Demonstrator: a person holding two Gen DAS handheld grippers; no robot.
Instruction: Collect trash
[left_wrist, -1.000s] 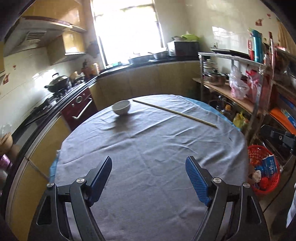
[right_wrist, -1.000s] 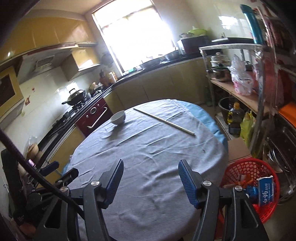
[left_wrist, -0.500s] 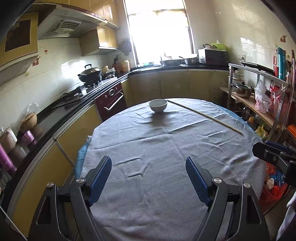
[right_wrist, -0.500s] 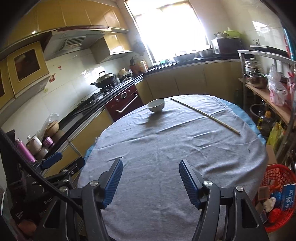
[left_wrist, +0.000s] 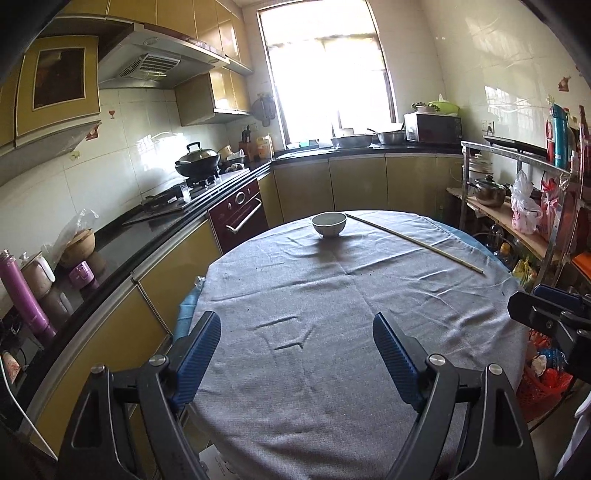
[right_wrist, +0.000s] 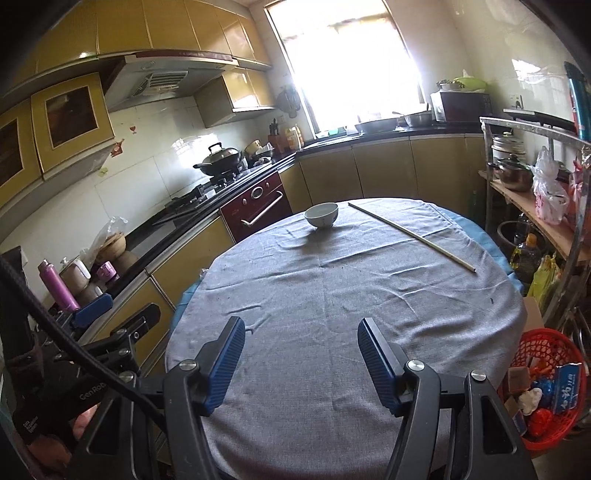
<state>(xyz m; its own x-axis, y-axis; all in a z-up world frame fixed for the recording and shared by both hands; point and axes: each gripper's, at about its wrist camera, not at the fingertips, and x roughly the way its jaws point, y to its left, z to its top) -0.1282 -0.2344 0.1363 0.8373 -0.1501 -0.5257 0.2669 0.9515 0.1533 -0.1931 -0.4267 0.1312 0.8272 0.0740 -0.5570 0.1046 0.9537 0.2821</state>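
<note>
A round table with a grey cloth (left_wrist: 332, 317) (right_wrist: 332, 295) holds a white bowl (left_wrist: 328, 224) (right_wrist: 321, 215) at its far side and a long thin stick (left_wrist: 413, 242) (right_wrist: 410, 232) to the bowl's right. A red basket (right_wrist: 546, 387) with several pieces of trash stands on the floor at the table's right; part of it shows in the left wrist view (left_wrist: 543, 376). My left gripper (left_wrist: 295, 350) is open and empty above the table's near part. My right gripper (right_wrist: 301, 356) is open and empty, to the right of the left one.
A counter with a stove and wok (left_wrist: 195, 160) runs along the left and back walls. Bottles and cups (left_wrist: 22, 291) stand on the near left counter. A metal shelf rack (left_wrist: 517, 206) with pots and bags stands on the right. The oven (right_wrist: 258, 206) lies beyond the table.
Both grippers have swung left and tilted up, so the bowl now sits near the middle of each view and the left counter shows more. Both stay open and empty.
</note>
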